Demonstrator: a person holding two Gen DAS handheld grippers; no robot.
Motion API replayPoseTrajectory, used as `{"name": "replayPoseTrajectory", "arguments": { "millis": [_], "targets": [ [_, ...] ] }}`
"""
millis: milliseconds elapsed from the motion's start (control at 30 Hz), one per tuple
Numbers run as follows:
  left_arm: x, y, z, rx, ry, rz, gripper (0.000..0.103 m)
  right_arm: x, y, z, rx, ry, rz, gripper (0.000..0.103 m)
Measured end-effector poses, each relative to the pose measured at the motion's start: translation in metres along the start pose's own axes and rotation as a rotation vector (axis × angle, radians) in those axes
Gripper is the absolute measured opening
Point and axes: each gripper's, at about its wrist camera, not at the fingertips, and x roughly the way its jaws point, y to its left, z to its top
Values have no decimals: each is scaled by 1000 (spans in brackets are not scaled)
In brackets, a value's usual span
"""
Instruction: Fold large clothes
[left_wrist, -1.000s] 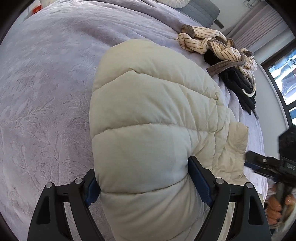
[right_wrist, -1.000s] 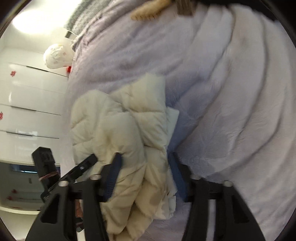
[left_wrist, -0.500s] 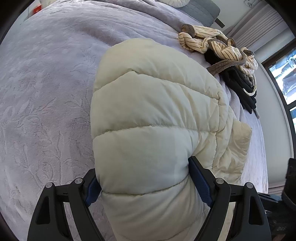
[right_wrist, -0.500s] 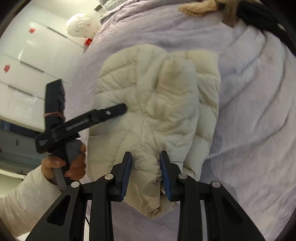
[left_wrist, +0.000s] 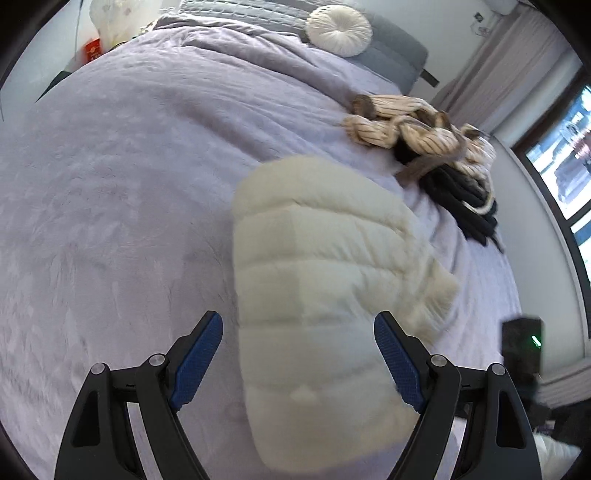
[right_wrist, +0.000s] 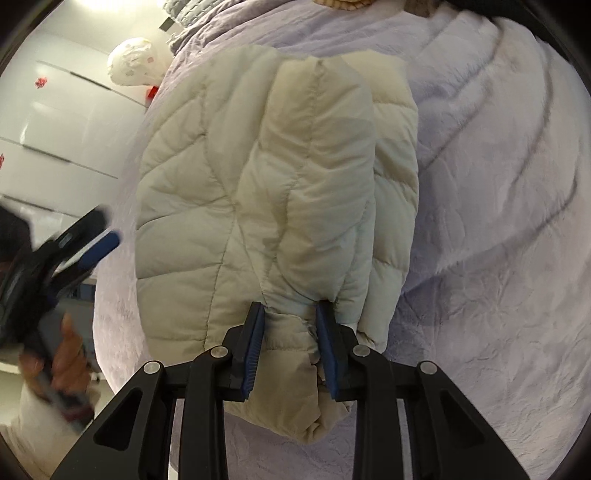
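left hand-held gripper (left_wrist: 297, 345) released jacket (left_wrist: 325, 266), no writing

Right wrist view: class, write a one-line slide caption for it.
Right gripper pinches a fold of the cream puffer jacket lying on the lilac bedspread.

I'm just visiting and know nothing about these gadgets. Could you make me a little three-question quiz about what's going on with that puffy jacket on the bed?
1. True or false: the right gripper is pinching a fold of the cream puffer jacket.
2. Which is the left gripper doing? A) clamping the jacket B) standing open, its pads clear of the jacket C) holding the striped garment
3. Fill in: the jacket lies on a lilac ____.

Key: 1 true, its jaws have just been closing on the fabric between them; 2 B; 3 bedspread.
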Motion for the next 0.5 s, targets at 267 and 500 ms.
{"name": "replayPoseTrajectory", "arguments": {
  "millis": [267, 500],
  "targets": [
    [27, -24, -40, 24, 75, 30, 85, 18, -20, 0, 47, 5, 37, 30],
    [44, -33, -53, 113, 94, 128, 85, 7, -26, 10, 65, 31, 39, 30]
  ]
}}
